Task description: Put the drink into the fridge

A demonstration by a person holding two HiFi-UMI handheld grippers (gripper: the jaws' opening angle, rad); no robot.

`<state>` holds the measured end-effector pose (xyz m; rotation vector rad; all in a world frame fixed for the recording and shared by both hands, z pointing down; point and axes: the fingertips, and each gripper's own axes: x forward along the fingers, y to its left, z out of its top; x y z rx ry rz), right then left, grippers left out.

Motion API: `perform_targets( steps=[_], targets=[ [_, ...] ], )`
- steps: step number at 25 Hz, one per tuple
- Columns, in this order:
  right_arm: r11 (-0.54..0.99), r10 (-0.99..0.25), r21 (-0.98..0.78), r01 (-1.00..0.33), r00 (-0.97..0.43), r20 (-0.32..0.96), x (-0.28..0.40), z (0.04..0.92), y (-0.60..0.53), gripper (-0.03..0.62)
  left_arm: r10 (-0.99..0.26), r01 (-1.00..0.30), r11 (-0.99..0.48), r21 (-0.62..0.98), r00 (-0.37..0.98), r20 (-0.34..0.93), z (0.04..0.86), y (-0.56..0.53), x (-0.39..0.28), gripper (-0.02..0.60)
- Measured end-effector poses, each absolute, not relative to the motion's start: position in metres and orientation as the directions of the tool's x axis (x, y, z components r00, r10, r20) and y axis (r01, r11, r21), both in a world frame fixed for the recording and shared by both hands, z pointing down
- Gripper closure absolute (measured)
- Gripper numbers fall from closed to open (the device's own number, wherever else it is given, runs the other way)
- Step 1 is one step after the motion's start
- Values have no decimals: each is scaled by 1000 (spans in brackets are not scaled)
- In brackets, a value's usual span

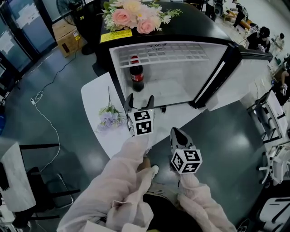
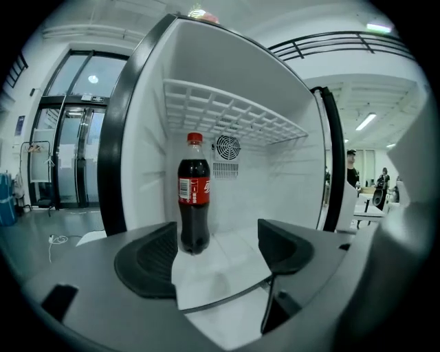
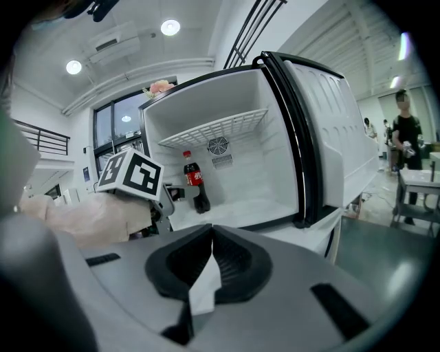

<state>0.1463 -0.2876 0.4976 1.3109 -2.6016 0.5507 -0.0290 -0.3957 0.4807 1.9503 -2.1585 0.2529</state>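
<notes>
A dark cola bottle (image 1: 137, 73) with a red cap and red label stands upright on the floor of the open white fridge (image 1: 181, 93), under its wire shelf. My left gripper (image 1: 139, 100) hovers just outside the fridge opening, open and empty, with the bottle (image 2: 194, 194) standing apart beyond its jaws. My right gripper (image 1: 176, 133) hangs lower and nearer to me, shut with nothing held. In the right gripper view the bottle (image 3: 195, 181) shows inside the fridge, behind the left gripper's marker cube.
The fridge door (image 1: 247, 77) swings open to the right. The fridge sits on a white table (image 1: 97, 97) with a purple flower sprig (image 1: 110, 117). A pink bouquet (image 1: 133, 13) lies on the fridge top. A person (image 3: 407, 148) stands at the far right.
</notes>
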Motion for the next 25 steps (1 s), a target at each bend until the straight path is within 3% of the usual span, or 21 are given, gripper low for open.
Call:
perform_targets(
  steps=[25],
  targets=[
    [511, -770, -253, -821, -569, 290, 160, 489, -284, 582, -925, -954, -266, 138, 293, 243, 471, -288, 20, 212]
  ],
)
